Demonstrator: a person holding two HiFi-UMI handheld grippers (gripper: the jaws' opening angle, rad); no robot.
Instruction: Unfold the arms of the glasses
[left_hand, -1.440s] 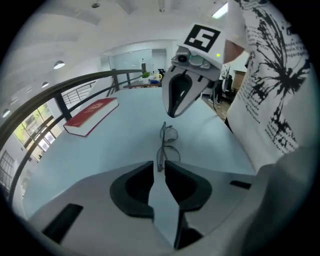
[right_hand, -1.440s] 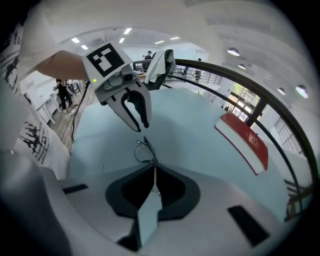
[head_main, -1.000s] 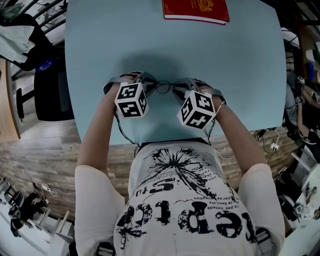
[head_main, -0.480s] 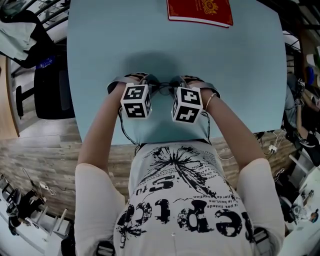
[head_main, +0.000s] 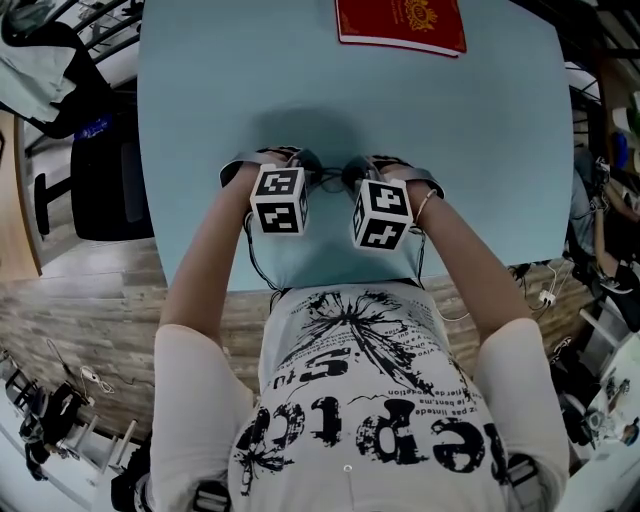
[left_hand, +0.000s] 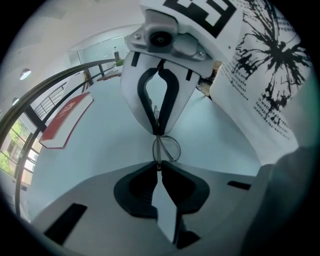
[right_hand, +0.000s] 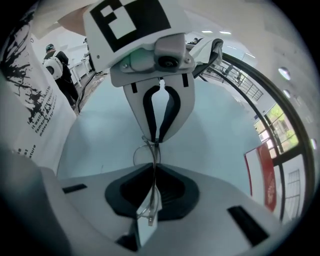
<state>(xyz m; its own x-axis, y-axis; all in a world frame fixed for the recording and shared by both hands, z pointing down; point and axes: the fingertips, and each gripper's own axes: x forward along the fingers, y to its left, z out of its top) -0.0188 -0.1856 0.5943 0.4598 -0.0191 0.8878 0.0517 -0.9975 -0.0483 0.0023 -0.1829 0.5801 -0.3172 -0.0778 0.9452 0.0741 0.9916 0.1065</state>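
Thin wire-rimmed glasses (head_main: 328, 178) hang just above the light blue table (head_main: 200, 100), held between my two grippers. In the left gripper view my left gripper (left_hand: 159, 167) is shut on the frame's edge beside a round lens (left_hand: 168, 148). The right gripper (left_hand: 157, 131) pinches the same pair from the far side. In the right gripper view my right gripper (right_hand: 154, 167) has just been closing. A thin glasses arm (right_hand: 149, 202) runs back between its pads, and a lens (right_hand: 144, 152) shows just beyond the tips. From the head, the marker cubes (head_main: 280, 200) hide most of the jaws.
A red booklet (head_main: 400, 22) lies at the table's far edge. The table's near edge (head_main: 330, 285) runs just under my forearms. A dark chair (head_main: 100, 180) stands off the left side, and cables and clutter cover the floor at the right. A person (right_hand: 57, 65) stands far off.
My right gripper has shifted left towards the left one and rolled, so its cube shows a different face. The two grippers now stand closer together on the glasses.
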